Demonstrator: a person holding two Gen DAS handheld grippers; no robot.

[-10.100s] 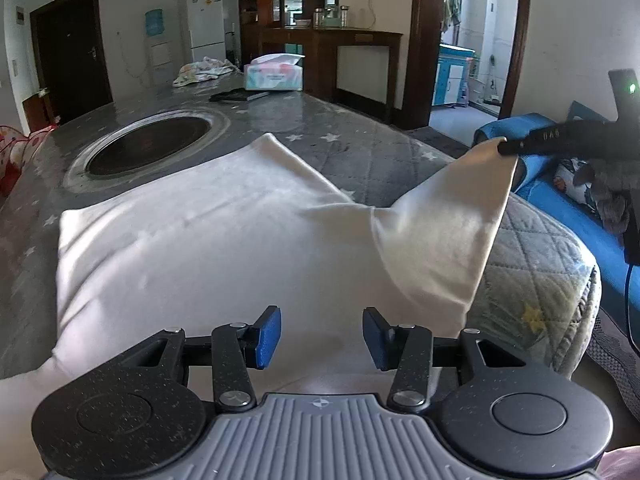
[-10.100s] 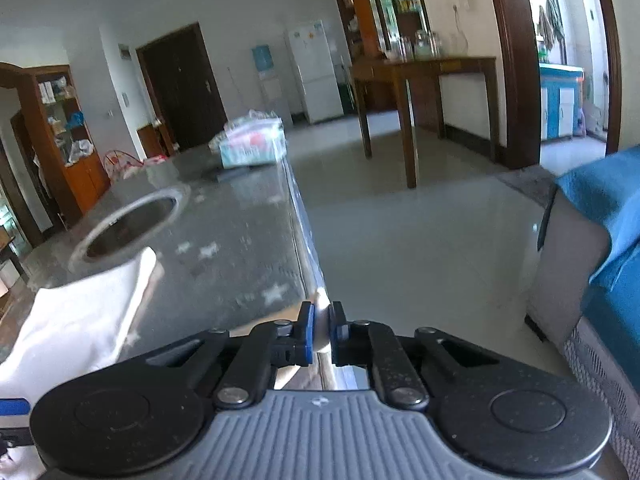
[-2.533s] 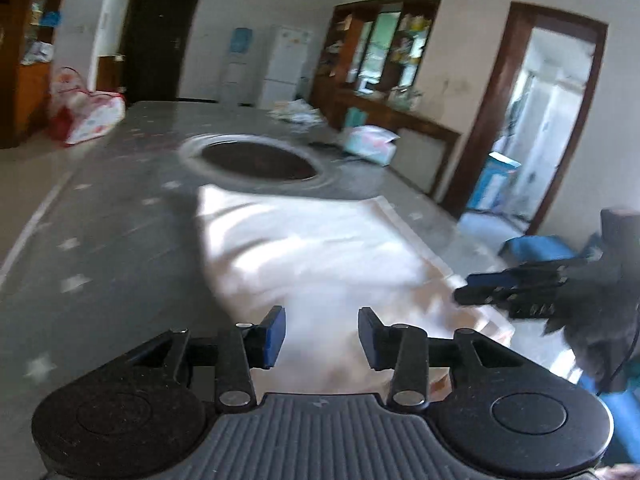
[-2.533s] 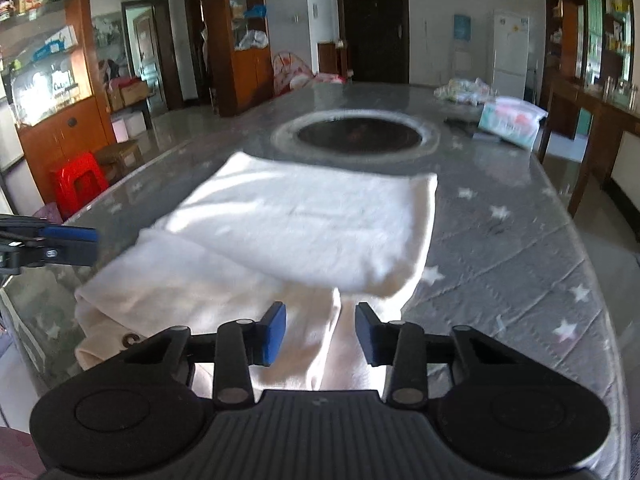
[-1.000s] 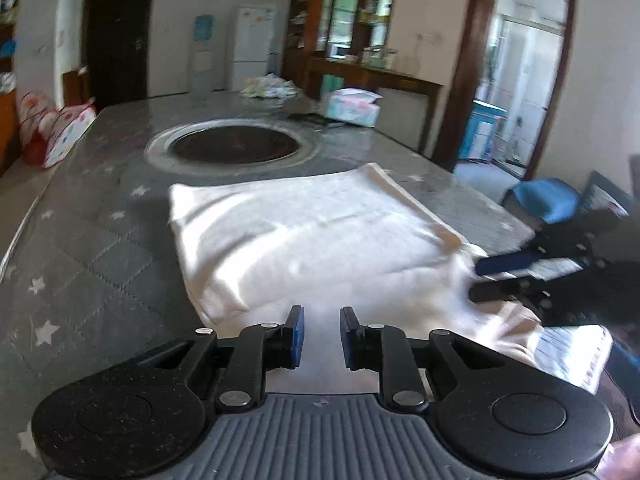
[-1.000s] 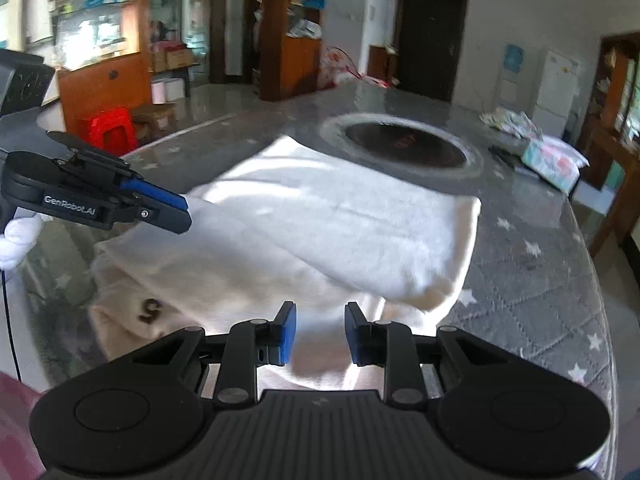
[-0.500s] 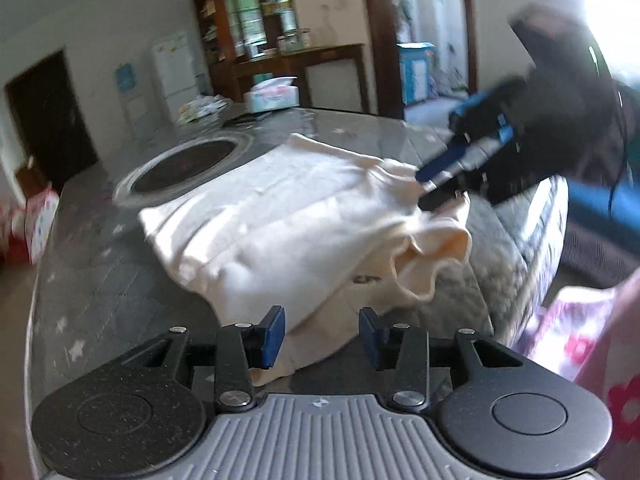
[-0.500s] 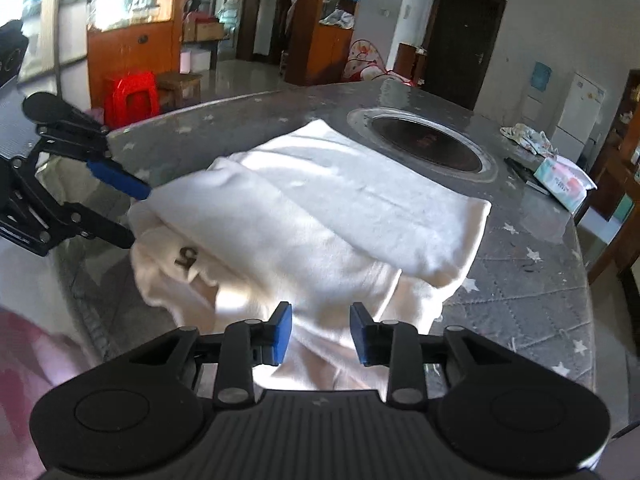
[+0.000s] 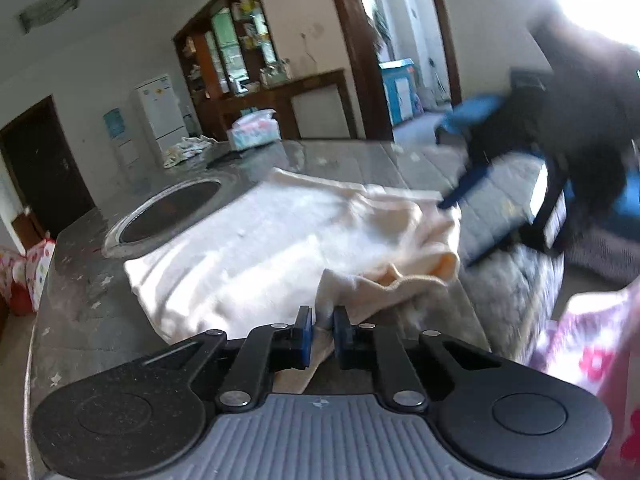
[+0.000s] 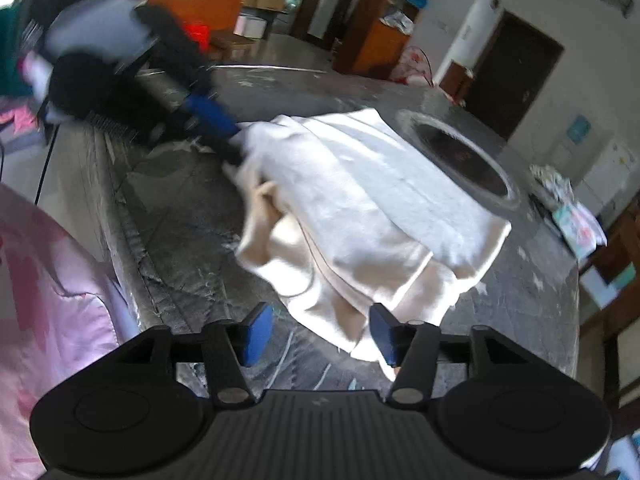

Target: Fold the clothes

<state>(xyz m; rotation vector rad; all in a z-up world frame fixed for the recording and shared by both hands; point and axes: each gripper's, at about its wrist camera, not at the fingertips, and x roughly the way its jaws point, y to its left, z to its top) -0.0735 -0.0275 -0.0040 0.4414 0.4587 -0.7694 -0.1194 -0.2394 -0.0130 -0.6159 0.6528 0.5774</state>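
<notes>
My left gripper (image 9: 319, 330) is pinched on the near edge of the partly folded cream cotton garment (image 9: 280, 240) on the grey star-print tabletop (image 9: 92, 320); my right gripper (image 10: 318, 334), jaws apart, should clamp the near hem level before lifting.

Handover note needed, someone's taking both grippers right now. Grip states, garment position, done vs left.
Left gripper: shut on the near hem of the cream garment, fabric pinched between the blue pads.
Right gripper: open, holding nothing, jaws hovering at the garment's other near corner.
Garment: on the grey star-print table cover, near the edge, in front of the round recess. Folded over in layers, but the near end is bunched and loose.
Done: a rough first fold.
Left: probably grip with the right, pull the near edge straight, finish the fold and flatten.
</notes>
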